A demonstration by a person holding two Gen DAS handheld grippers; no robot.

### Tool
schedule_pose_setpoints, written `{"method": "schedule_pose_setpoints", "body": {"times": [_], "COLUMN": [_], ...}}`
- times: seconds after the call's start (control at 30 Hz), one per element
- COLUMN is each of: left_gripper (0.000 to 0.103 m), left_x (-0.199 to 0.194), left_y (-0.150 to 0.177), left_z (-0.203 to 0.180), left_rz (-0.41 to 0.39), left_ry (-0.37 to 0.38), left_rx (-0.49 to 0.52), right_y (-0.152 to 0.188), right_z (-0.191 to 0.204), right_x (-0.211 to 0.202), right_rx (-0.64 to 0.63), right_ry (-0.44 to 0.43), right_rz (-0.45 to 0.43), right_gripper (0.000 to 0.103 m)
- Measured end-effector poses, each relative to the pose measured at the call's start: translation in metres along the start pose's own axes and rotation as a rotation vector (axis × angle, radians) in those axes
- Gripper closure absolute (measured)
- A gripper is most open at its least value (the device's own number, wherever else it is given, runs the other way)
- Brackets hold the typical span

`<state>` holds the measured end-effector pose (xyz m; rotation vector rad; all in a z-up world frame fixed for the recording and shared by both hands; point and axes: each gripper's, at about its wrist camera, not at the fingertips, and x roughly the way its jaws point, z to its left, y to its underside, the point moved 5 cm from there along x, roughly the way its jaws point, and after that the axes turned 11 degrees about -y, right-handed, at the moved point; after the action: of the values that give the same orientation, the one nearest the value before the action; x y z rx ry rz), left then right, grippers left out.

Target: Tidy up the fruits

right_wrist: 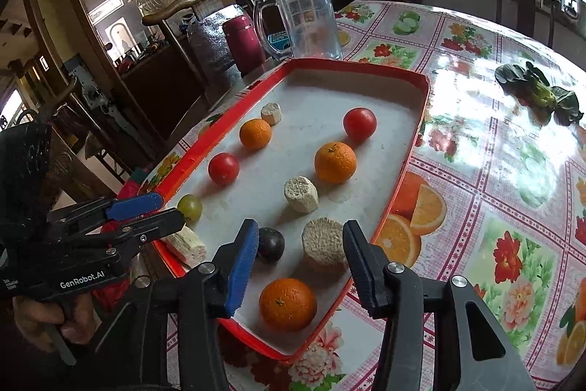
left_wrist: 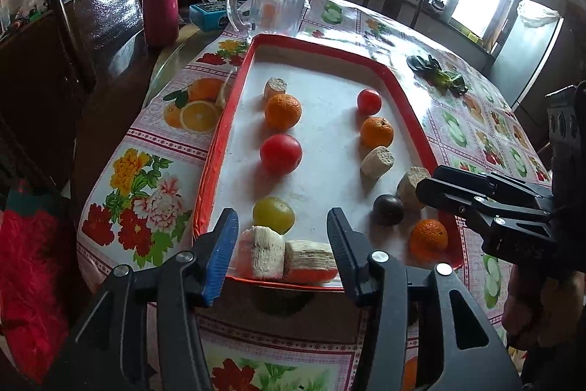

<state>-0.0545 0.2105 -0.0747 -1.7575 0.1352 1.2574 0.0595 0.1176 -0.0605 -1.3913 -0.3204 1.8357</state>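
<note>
— Honestly, my worry is the near end of the red tray (left_wrist: 219,149). My left gripper (left_wrist: 280,242) is released, nothing pressed between the pads, with the two cut dragon fruit pieces (left_wrist: 289,257) lying right at the rim.
— And the right?
— The right gripper (right_wrist: 298,257) is released too, jaws straddling the near orange (right_wrist: 287,303), with the pale chunk (right_wrist: 324,244) and the dark plum (right_wrist: 270,243) just beyond it.
— So what could slip?
— A low closing stroke might clip the plum or nudge the orange; round fruit would roll. On my left, one piece could tip over the rim onto the worktop (right_wrist: 494,207).
</note>
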Motion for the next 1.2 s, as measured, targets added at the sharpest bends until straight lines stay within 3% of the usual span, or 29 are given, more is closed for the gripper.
{"method": "schedule_pose_setpoints", "body": {"times": [0.17, 0.27, 0.4, 0.53, 0.7, 0.9, 1.2], "left_gripper": [0.054, 0.047, 0.039, 0.03, 0.024, 0.024, 0.024], "left_x": [-0.013, -0.022, -0.035, -0.049, -0.064, -0.073, -0.08], "left_y": [0.007, 0.015, 0.026, 0.035, 0.044, 0.051, 0.056], "left_z": [-0.005, -0.008, -0.009, -0.009, -0.013, -0.022, -0.029], "left_rz": [-0.013, -0.022, -0.043, -0.072, -0.116, -0.142, -0.149], "left_ry": [0.012, 0.003, -0.02, -0.041, -0.075, -0.113, -0.119], "left_rx": [0.018, 0.042, 0.076, 0.094, 0.134, 0.188, 0.221], "right_y": [0.005, 0.011, 0.016, 0.019, 0.025, 0.035, 0.048], "right_z": [0.002, 0.004, 0.006, 0.011, 0.024, 0.039, 0.042], "right_x": [-0.009, -0.015, -0.026, -0.038, -0.048, -0.051, -0.048], "right_rx": [-0.035, -0.055, -0.1, -0.182, -0.31, -0.459, -0.521], "right_ry": [-0.029, -0.051, -0.064, -0.088, -0.097, -0.081, -0.122], "right_rz": [0.015, 0.026, 0.025, 0.012, 0.025, 0.051, 0.105], "right_gripper": [0.048, 0.045, 0.025, 0.017, 0.013, 0.012, 0.012]}}
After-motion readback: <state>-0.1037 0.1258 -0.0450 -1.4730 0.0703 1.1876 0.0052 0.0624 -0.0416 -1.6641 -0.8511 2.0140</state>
